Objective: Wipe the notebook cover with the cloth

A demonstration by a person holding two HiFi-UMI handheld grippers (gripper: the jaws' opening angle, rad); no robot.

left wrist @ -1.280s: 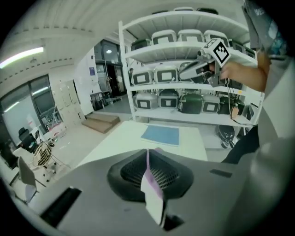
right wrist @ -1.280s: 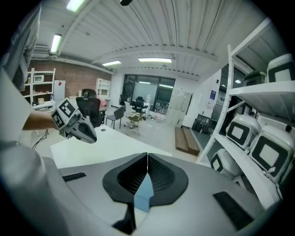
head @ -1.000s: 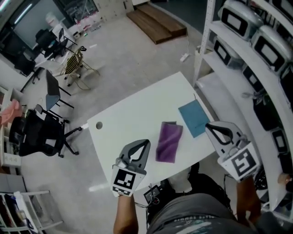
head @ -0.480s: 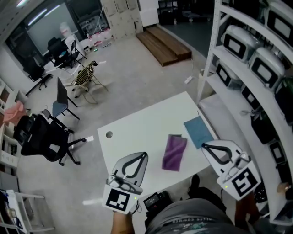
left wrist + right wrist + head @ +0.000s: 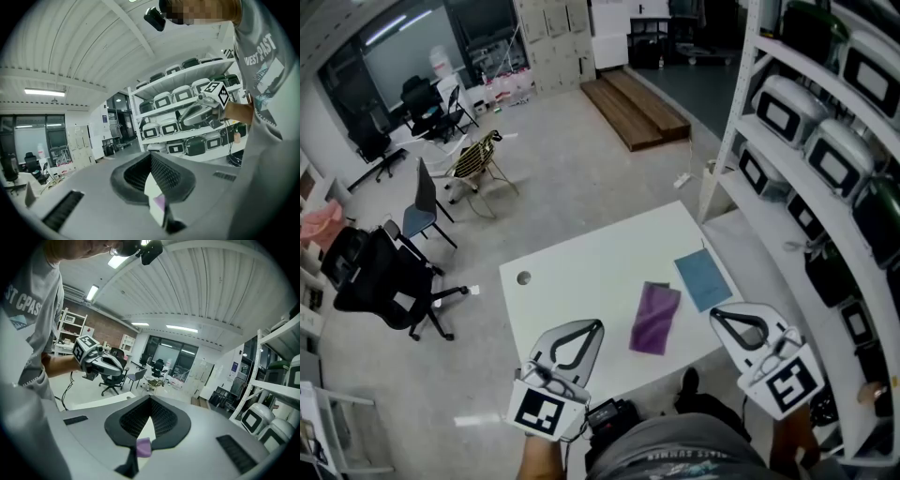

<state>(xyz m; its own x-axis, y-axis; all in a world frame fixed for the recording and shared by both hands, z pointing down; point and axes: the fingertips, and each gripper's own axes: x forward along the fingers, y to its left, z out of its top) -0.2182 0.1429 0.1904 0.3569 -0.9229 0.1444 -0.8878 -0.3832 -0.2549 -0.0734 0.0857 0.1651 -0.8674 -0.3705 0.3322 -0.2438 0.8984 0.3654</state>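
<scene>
Head view looks down on a grey floor [image 5: 572,178] that fills most of the frame. A tall white shelving rack [image 5: 741,141] loaded with grey and dark cases runs down the right edge. A low wooden platform [image 5: 637,105] lies at the upper centre, and black office chairs [image 5: 380,281] stand at the left.

A white table [image 5: 572,272] sits at the centre, tilted in the frame. The blue notebook [image 5: 703,278] lies flat near the table's right edge. The purple cloth [image 5: 655,319] lies folded just beside it on its lower left, with a strip of bare table between the two.

Both grippers hang above the table's near edge, well apart from cloth and notebook. The left gripper [image 5: 598,325] is at the lower centre left and the right gripper [image 5: 713,314] at the lower right, each with its marker cube toward the person.

Left gripper view and right gripper view each show the jaws closed tip to tip with nothing gripped. Only a sliver of white table and purple cloth shows through the loop between them.
</scene>
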